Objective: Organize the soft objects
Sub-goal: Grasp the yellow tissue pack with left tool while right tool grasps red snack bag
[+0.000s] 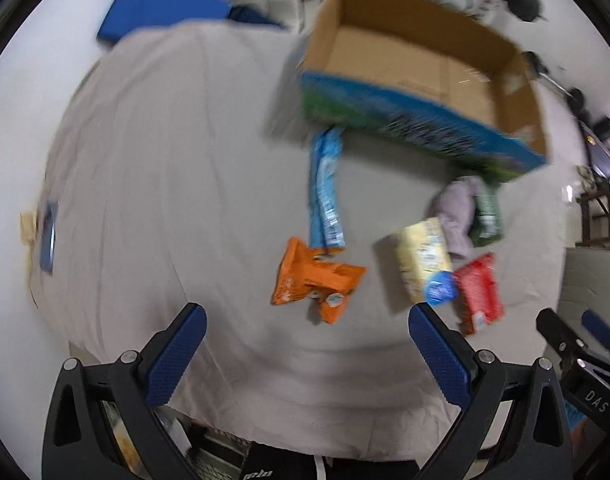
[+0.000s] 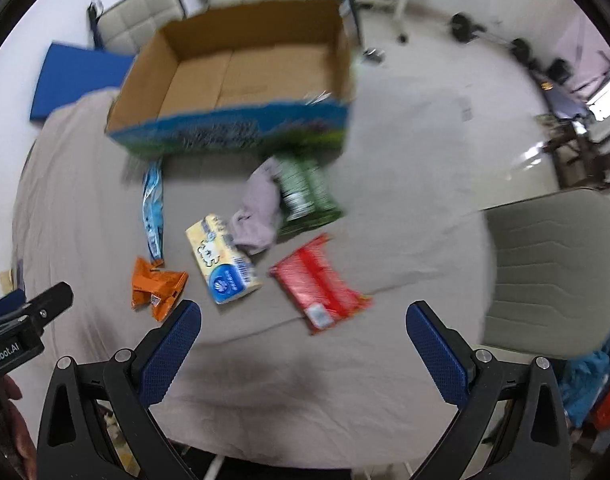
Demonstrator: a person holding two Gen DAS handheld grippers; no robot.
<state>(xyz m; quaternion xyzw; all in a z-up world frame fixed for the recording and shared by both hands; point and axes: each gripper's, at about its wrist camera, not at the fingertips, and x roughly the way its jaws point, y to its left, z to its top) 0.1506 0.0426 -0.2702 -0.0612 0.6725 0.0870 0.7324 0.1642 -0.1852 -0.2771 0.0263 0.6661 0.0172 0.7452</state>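
Observation:
Soft packets lie on a cloth-covered table in front of an open cardboard box [image 1: 421, 68] [image 2: 241, 76]. They are an orange packet [image 1: 313, 280] [image 2: 155, 286], a long blue packet [image 1: 325, 188] [image 2: 152, 212], a yellow tissue pack [image 1: 423, 264] [image 2: 223, 260], a red packet [image 1: 479, 292] [image 2: 319, 288], a green pack [image 1: 485, 212] [image 2: 307, 196] and a lilac cloth [image 1: 455, 212] [image 2: 257, 212]. My left gripper [image 1: 307, 354] is open, above the near table edge, short of the orange packet. My right gripper [image 2: 305, 354] is open too, just short of the red packet. Both views are blurred.
The beige tablecloth [image 1: 165, 160] [image 2: 405, 220] covers the table. A blue mat [image 1: 157, 4] [image 2: 77, 80] lies beyond the far left. A grey chair [image 2: 553, 272] stands at the right. Exercise gear [image 2: 465, 28] sits on the floor behind. The right gripper [image 1: 577, 352] shows in the left wrist view.

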